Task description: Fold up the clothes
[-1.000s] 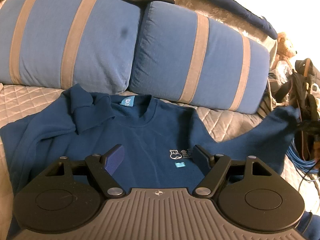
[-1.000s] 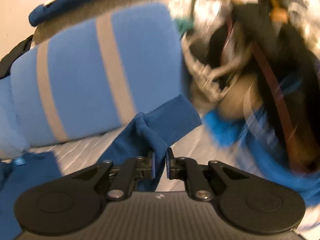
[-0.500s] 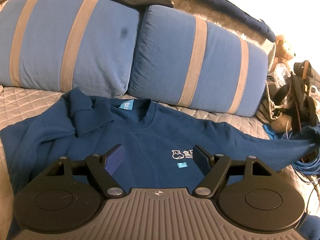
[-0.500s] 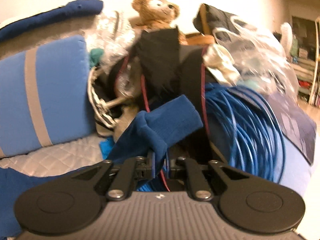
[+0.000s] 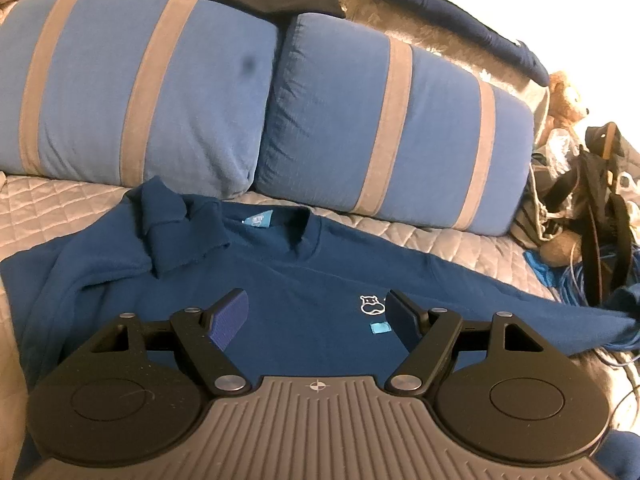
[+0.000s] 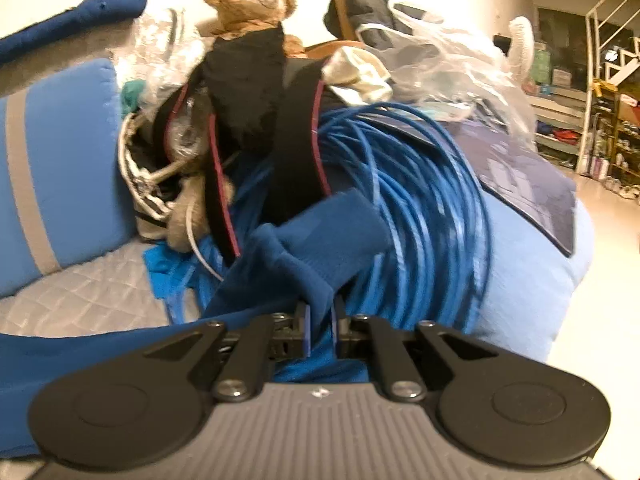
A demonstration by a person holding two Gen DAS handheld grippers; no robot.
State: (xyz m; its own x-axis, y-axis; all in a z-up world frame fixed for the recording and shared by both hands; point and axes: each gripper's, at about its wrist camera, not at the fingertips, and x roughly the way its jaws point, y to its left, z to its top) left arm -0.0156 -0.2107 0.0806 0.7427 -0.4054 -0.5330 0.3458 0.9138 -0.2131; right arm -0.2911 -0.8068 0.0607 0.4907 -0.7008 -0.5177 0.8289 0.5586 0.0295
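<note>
Sweatshirt [image 5: 296, 280] lies face up on the quilted bed [image 5: 60, 208] below two striped pillows [image 5: 392, 132], one sleeve bunched near the collar, the other drawn straight out sideways. Right gripper [image 6: 320, 326] has its jaws pinched on that sleeve's cuff [image 6: 332, 232], over a blue cable coil [image 6: 432, 200]; left gripper [image 5: 316, 320] hovers above the chest with jaws wide, holding nothing. Spreading looks like the step in hand; next, the cuff likely needs carrying inward across the body

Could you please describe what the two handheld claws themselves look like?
Both the left claw and right claw match: a ribbed grey body with a small crosshair mark, two round black discs, black linkage arms with silver rivets, and blue textured finger pads.
</note>
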